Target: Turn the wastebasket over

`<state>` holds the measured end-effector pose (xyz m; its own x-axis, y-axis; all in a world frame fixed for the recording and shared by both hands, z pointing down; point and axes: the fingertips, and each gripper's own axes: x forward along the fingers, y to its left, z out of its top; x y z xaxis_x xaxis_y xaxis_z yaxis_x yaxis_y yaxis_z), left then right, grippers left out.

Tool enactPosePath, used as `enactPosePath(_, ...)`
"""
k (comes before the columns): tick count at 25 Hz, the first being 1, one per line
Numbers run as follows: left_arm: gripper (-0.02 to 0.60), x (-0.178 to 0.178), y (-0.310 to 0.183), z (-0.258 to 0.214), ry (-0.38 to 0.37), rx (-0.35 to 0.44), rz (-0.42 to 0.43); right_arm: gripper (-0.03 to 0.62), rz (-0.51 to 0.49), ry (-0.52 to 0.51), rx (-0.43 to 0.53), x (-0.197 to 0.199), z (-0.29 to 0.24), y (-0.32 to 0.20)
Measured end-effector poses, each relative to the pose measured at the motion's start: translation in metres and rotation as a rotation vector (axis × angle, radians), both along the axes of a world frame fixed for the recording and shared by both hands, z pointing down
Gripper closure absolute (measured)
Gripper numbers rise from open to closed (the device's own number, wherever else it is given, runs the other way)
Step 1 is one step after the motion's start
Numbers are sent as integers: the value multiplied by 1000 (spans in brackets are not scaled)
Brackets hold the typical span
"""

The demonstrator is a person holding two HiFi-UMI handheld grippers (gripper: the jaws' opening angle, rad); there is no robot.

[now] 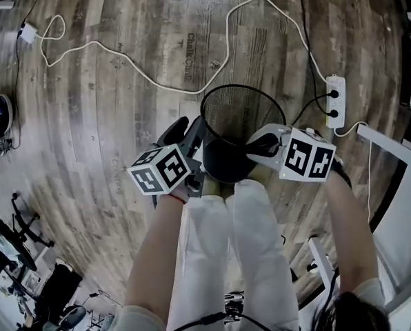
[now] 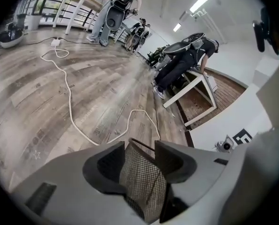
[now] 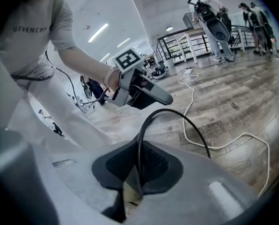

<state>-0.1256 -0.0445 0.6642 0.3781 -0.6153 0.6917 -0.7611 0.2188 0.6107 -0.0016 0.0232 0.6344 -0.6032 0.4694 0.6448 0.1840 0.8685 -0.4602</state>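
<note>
Head view: a black wire-mesh wastebasket (image 1: 241, 126) sits mouth up just in front of the person's legs, over a grey wood-plank floor (image 1: 109, 116). 1 white cable (image 1: 157, 74) and a white power strip (image 1: 335, 101) lie behind it.

Left gripper view: the left tool (image 2: 142, 161) is clenched on the basket's mesh wall. A white table frame (image 2: 198, 86) stands beyond.

Right gripper view: the right tool (image 3: 138, 168) is clamped on the thin rim. A railing (image 3: 186, 43) crosses the far room.

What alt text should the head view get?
Seen from above, a black mesh wastebasket, open end up, is clamped on opposite sides by the left gripper and right gripper. The person's white trousers show below; a white cable and power strip lie on the wood floor.
</note>
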Motion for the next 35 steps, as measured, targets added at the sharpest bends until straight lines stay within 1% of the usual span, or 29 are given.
enactPosePath(5, 388, 2, 22, 0, -21, -49, 48, 556, -29, 21, 64, -4, -7, 31)
enactPosePath(9, 388, 7, 43, 1, -22, -88, 117, 556, -79, 32, 106, -7, -12, 59)
enactPosePath(12, 387, 11, 58, 7, -18, -134, 142, 556, -113, 39, 150, -10, -15, 77)
enactPosePath(14, 387, 10, 66, 9, 0, -163, 128, 556, -122, 44, 171, -11, -15, 86)
enactPosePath(17, 388, 17, 79, 13, 69, -219, 101, 556, -127, 50, 188, -8, -14, 99)
enactPosePath(18, 400, 19, 81, 13, 86, -234, 94, 556, -126, 52, 196, -7, -14, 102)
enactPosePath(20, 449, 23, 84, 12, 93, -248, 84, 554, -111, 57, 213, -7, -13, 107)
enactPosePath(23, 469, 25, 83, 10, 82, -265, 74, 552, -59, 70, 207, -6, -13, 111)
enactPosePath(24, 474, 25, 83, 10, 77, -273, 70, 544, -27, 79, 192, -5, -14, 111)
enactPosePath(25, 479, 24, 84, 10, 67, -279, 68, 522, 17, 91, 169, -3, -14, 109)
enactPosePath(26, 487, 22, 85, 10, 55, -283, 65, 471, 74, 103, 136, 0, -15, 107)
enactPosePath(28, 506, 17, 89, 11, 47, -286, 43, 375, 211, 108, 39, 7, -20, 100)
enactPosePath(29, 509, 15, 91, 11, 45, -287, 33, 364, 292, 97, -16, 12, -23, 95)
enactPosePath(31, 518, 14, 94, 12, 31, -283, 36, 365, 498, 72, -91, 26, -26, 74)
enactPosePath(32, 523, 14, 94, 12, 21, -279, 48, 365, 622, 81, -97, 38, -24, 59)
enactPosePath(33, 523, 15, 95, 13, 11, -274, 61, 365, 748, 116, -81, 53, -17, 42)
enactPosePath(35, 523, 15, 95, 13, -14, -263, 82, 365, 970, 243, -48, 86, 5, 20)
